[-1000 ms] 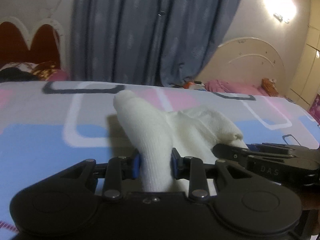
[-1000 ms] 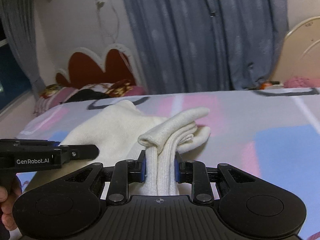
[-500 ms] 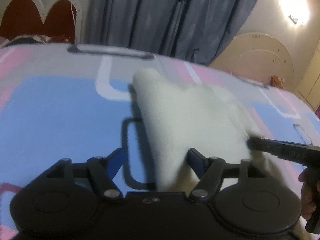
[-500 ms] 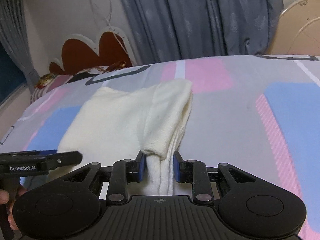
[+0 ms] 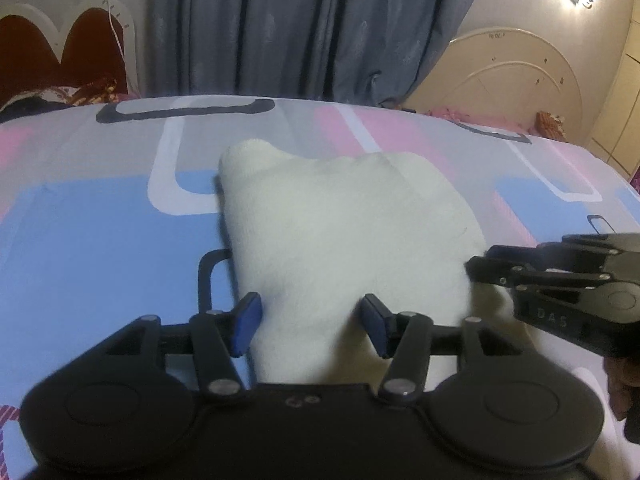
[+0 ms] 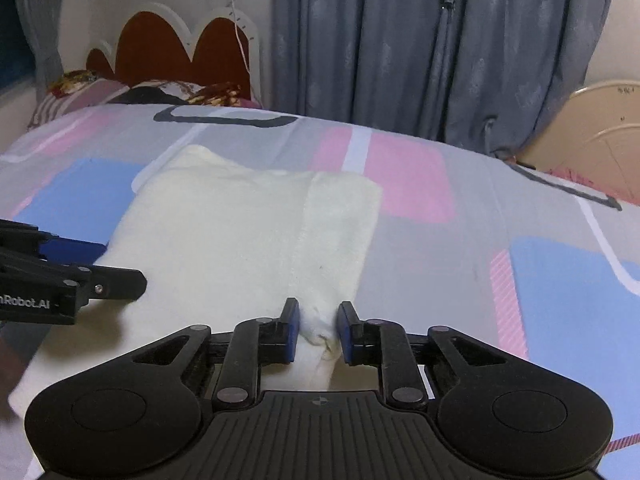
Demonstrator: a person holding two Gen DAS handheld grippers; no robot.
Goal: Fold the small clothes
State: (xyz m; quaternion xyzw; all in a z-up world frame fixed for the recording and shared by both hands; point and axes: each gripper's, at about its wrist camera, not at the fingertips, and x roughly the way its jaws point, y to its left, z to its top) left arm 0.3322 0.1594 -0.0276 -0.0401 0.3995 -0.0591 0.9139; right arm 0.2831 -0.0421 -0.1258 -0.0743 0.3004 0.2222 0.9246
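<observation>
A small cream knit garment lies folded flat on the patterned bedsheet; it also shows in the right wrist view. My left gripper is open, its blue pads apart on either side of the garment's near edge. My right gripper has its jaws slightly parted around the garment's near right corner, the cloth loose between the pads. The right gripper shows at the right of the left wrist view. The left gripper shows at the left of the right wrist view.
The bedsheet has blue, pink and grey blocks. A red scalloped headboard with pillows stands at the far left. Grey-blue curtains hang behind. A cream headboard of a second bed is at the right.
Both grippers lowered the lifted garment onto the bed. The left gripper opened and let the cloth go first; the right gripper's jaws then parted. The garment now lies flat.
</observation>
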